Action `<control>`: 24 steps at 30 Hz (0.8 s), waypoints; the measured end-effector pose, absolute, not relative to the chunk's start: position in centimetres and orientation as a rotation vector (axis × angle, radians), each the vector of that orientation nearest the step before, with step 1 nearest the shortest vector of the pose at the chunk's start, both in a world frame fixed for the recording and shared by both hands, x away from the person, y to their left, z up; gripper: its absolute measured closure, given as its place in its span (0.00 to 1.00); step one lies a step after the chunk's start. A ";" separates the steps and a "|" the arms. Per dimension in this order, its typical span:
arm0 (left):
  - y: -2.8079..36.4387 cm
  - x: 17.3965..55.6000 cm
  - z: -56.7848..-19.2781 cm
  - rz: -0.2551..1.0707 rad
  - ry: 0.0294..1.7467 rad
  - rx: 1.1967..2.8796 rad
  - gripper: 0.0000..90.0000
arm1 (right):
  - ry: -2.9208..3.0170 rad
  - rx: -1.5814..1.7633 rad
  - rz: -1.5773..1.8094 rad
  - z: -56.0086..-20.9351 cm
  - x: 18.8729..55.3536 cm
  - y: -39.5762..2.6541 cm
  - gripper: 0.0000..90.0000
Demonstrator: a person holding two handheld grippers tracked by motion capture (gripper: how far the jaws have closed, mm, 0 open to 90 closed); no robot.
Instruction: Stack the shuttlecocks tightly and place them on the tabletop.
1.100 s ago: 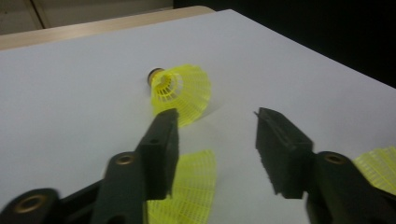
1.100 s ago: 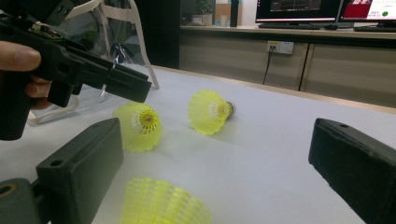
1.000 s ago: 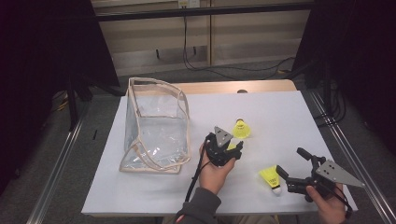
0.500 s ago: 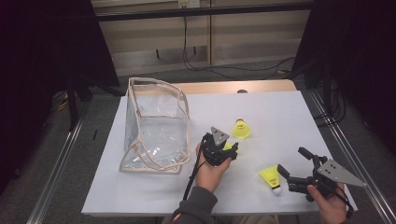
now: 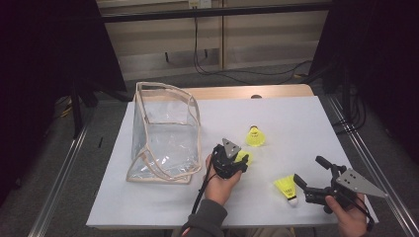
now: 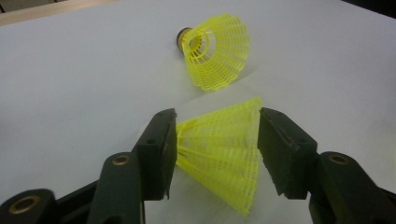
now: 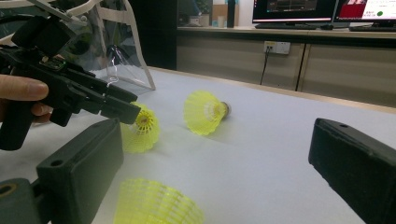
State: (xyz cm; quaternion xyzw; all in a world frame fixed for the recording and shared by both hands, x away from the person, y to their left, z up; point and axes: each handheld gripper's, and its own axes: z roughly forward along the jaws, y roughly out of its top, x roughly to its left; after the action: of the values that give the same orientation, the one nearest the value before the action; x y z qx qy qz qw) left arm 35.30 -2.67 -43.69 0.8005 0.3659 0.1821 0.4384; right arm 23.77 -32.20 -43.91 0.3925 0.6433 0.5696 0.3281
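Our left tool has just been closing, jaws half open around the yellow plastic mesh shuttlecock lying on the white tabletop. It's feather-light and squashy, so squeeze the skirt gently.

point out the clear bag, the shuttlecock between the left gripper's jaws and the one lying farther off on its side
clear bag [image 5: 163, 143], high view, on its transparent front wall
shuttlecock between the jaws [image 6: 224, 149], left gripper view, on its yellow mesh skirt
far shuttlecock [image 6: 219, 51], left gripper view, on its skirt
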 end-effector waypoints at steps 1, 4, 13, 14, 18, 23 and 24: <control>-2.7 35.3 -43.7 0.463 0.916 1.989 0.58 | 1.685 1.028 1.490 -43.9 23.8 -32.2 0.03; -2.7 35.5 -43.8 0.485 0.924 1.988 0.59 | 1.680 1.031 1.491 -43.9 23.8 -32.2 0.03; -2.4 35.9 -43.7 0.516 0.939 1.950 0.72 | 1.680 1.028 1.492 -43.9 23.7 -32.3 0.03; -2.3 36.0 -43.6 0.536 0.939 1.938 0.75 | 1.679 1.030 1.494 -43.9 23.7 -32.3 0.03; -2.2 36.2 -43.5 0.551 0.955 1.923 0.81 | 1.680 1.029 1.494 -43.9 23.7 -32.3 0.03; -1.7 36.5 -43.5 0.595 0.994 1.898 0.86 | 1.677 1.028 1.495 -43.9 23.7 -32.3 0.03; -1.6 36.7 -43.5 0.604 1.006 1.894 0.86 | 1.676 1.029 1.496 -43.8 23.7 -32.3 0.03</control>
State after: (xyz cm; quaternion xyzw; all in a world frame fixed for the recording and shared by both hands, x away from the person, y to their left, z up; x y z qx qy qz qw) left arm 36.66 -1.61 -43.49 0.7629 0.4052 0.2433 0.4412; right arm 23.73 -32.26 -43.84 0.3933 0.6404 0.5717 0.3291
